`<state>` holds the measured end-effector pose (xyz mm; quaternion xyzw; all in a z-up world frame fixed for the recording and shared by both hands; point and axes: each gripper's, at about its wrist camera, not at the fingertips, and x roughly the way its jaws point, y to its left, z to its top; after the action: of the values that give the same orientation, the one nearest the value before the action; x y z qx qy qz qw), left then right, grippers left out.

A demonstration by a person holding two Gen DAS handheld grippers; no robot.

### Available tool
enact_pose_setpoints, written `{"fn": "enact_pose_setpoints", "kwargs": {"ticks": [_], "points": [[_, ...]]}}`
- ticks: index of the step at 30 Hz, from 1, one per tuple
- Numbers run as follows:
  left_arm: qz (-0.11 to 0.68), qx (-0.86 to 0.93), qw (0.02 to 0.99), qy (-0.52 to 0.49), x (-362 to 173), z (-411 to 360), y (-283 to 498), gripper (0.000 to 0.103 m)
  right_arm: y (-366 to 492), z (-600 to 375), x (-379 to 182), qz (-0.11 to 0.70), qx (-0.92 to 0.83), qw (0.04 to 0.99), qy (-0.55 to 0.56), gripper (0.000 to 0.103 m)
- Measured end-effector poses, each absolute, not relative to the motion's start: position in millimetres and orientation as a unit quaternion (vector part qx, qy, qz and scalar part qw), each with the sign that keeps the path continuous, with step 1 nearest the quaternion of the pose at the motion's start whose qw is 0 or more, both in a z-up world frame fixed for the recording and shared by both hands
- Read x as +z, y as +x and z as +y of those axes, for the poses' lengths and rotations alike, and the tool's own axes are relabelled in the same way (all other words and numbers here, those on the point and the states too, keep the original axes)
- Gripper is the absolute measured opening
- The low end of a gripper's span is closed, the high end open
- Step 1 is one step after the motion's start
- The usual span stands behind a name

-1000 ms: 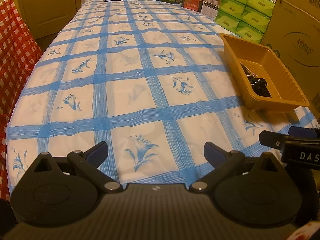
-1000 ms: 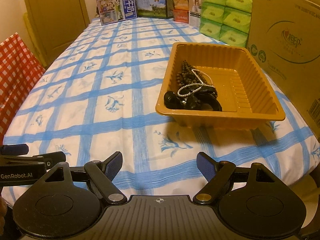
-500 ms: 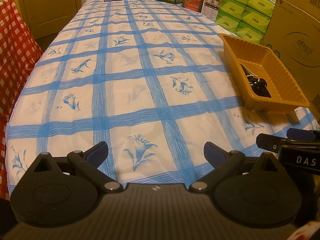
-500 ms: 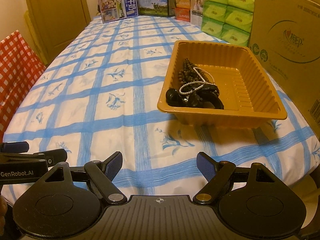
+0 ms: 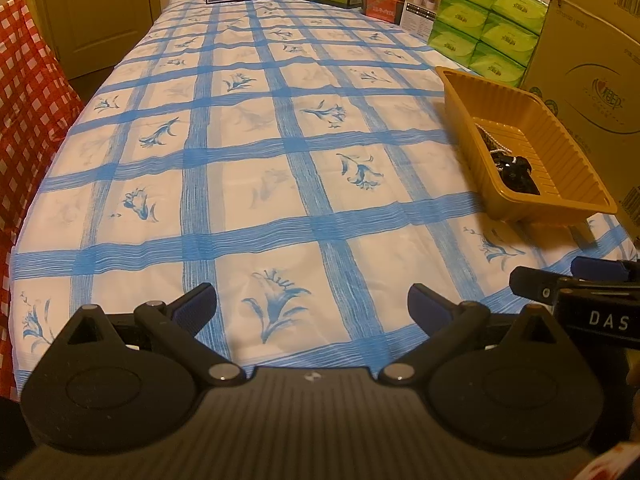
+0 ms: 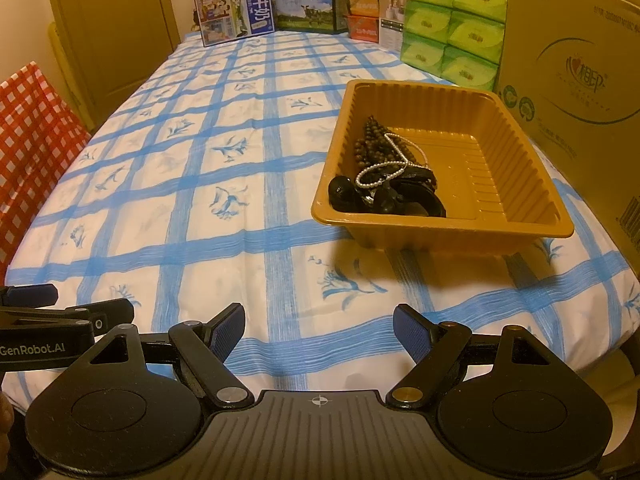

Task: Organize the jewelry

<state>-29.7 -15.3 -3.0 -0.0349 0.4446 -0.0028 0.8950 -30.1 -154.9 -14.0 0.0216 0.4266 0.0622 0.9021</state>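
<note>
**Both grippers wide apart, jewelry heaped in the amber tray**

The left gripper point(image 5: 312, 304) hangs low over the near edge of the blue-and-white checked tablecloth with flower prints point(image 5: 256, 160), its blue-padded jaws spread wide with nothing between them. The right gripper point(image 6: 319, 326) matches it: jaws parted, nothing held, only cloth showing in the gap.

Landmark for everything here is the amber ribbed plastic tray point(image 6: 516, 160), sitting on the cloth ahead of the right gripper. All the jewelry lies in the tray's left half, against the left wall: a strand of dark brown wooden beads point(image 6: 370, 140) toward the tray's far side, a thin string of small white pearls point(image 6: 384, 168) looped over it, and glossy black chunky pieces point(image 6: 400, 200) at the near-left corner, touching the pearls. From the left wrist view the tray point(image 5: 560, 152) sits off to the right, and only a dark tangle shows inside.

Now the writing. Right of the tray stands a large cardboard carton point(image 6: 576, 80) with a green oval logo and Chinese characters. Beyond the tray, green plastic-wrapped tissue packs point(image 6: 452, 20) are stacked. Further back and left of those, a blue-and-white milk carton box point(image 6: 236, 12) carries large Chinese characters. The right gripper's side, seen from the left view, reads "DAS"; the left gripper's body, seen from the right view, reads "GenRobot.AI". Far left of the tray, a red-and-white gingham cloth point(image 6: 28, 128) hangs beside the table.
</note>
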Motion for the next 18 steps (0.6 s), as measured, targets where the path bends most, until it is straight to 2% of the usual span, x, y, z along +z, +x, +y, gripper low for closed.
{"fn": "enact_pose_setpoints", "kwargs": {"ticks": [18], "points": [[0.445,-0.003,0.895,-0.036,-3.3,-15.7,-29.5,0.102,-29.8,-155.7,-14.3,0.427,0.063,0.902,0.021,0.081]]}}
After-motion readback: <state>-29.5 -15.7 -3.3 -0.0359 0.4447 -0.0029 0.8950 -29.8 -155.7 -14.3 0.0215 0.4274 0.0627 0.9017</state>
